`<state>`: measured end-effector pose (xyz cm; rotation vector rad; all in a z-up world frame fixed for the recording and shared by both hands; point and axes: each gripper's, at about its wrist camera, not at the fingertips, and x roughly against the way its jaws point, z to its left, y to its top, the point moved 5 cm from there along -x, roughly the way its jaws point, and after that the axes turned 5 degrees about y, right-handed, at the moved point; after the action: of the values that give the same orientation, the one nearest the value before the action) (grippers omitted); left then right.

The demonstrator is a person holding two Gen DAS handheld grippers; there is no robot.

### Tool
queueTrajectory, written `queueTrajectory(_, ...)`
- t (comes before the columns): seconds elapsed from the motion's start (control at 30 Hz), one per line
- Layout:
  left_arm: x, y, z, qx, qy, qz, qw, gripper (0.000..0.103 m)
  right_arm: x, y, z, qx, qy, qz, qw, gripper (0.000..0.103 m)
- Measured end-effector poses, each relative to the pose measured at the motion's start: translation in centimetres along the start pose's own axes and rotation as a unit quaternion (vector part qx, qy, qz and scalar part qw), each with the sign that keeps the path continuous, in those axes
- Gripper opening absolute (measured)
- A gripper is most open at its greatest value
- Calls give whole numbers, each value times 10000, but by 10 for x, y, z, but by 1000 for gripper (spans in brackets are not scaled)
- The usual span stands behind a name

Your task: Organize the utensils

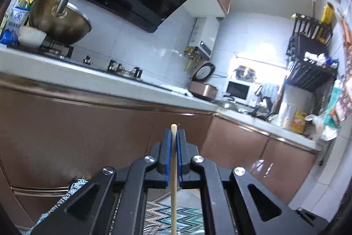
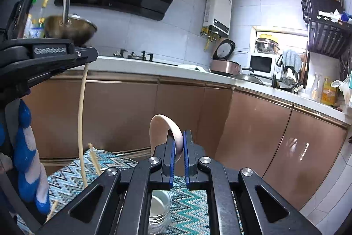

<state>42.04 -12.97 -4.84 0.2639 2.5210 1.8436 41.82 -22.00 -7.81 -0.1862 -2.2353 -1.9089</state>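
My left gripper (image 1: 174,136) is shut on a pale wooden chopstick (image 1: 173,180) that hangs down between the blue pads toward the patterned mat. The same gripper (image 2: 88,56) and chopstick (image 2: 81,116) show at the left of the right wrist view, held high above the mat. My right gripper (image 2: 179,140) is shut on a pale wooden spoon (image 2: 164,129), bowl end up. Below it a clear glass jar (image 2: 159,210) stands on the zigzag mat (image 2: 193,208). Another chopstick (image 2: 94,159) lies tilted on the mat's far side.
Brown cabinet fronts (image 2: 123,116) under a white counter (image 2: 140,65) stand ahead. A wok (image 2: 70,30) sits on the stove at left. A rice cooker (image 2: 224,61), microwave (image 2: 261,63) and a black dish rack (image 2: 325,21) are at right.
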Motion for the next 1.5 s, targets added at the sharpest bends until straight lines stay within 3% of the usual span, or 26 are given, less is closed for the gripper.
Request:
queueTrajectory(0.2, -29, -43, 13, -107, 281, 183, 9994, 5, -21, -29, 3, -29, 36, 123, 9999, 7)
queueTrajectory(0.4, -30, -64, 14, -241, 368, 333, 9985, 6, -25, -56, 8, -189, 177, 277, 9993, 8)
queueTrajectory(0.53, -21, -65, 10, -356, 358, 375, 9980, 13, -23, -64, 11, -248, 228, 356, 9988, 22)
queueTrajectory(0.6, -16, -65, 10, -391, 367, 424, 9977, 24, -21, -65, 13, -260, 253, 378, 9986, 26)
queueTrajectory(0.8, 10, -63, 8, -662, 449, 454, 9958, 33, -9, -65, 17, -277, 237, 416, 9985, 37)
queueTrajectory(1.27, 59, -54, 14, -989, 559, 639, 9915, 34, 20, -58, 23, -296, 135, 463, 9984, 40)
queueTrajectory(1.5, 86, -58, 20, -1136, 648, 820, 9880, 40, 47, -52, 20, -383, 130, 413, 9983, 43)
